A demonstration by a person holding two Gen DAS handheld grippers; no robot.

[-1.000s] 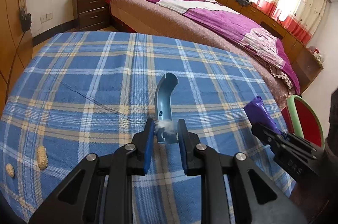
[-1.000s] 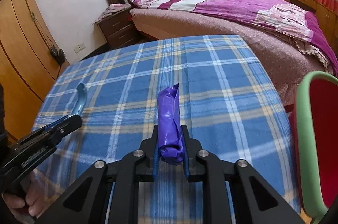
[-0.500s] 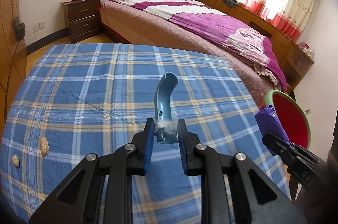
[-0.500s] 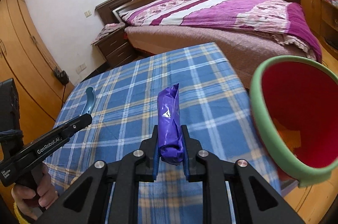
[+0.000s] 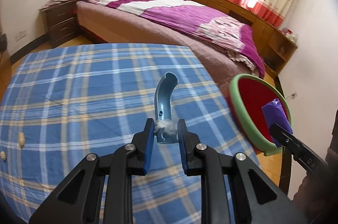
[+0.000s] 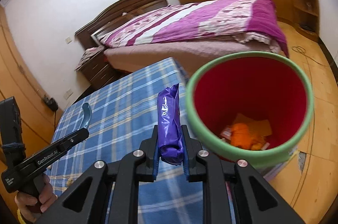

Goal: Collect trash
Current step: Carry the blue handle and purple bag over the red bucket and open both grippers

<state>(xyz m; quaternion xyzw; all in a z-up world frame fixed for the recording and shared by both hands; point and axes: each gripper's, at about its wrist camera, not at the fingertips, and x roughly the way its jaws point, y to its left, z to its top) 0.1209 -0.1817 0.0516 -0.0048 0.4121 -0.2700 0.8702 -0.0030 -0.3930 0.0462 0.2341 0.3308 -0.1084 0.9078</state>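
Trash bin [image 6: 249, 105] bottom hidden behind right gripper [image 6: 170, 149].

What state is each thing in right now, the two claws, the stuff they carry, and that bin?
Left gripper: shut on the blue curved plastic piece, above the checked cloth.
Right gripper: shut on the purple wrapper, beside the bin's rim.
Bin: upright, open, orange scraps at the bottom.
Peanuts: lying on the cloth.

Both grippers have been carried from over the middle of the blue checked cloth [image 5: 74, 97] toward its right edge, so the purple wrapper [image 6: 170, 118] is now held just beside the bin [image 6: 249, 109] rim.
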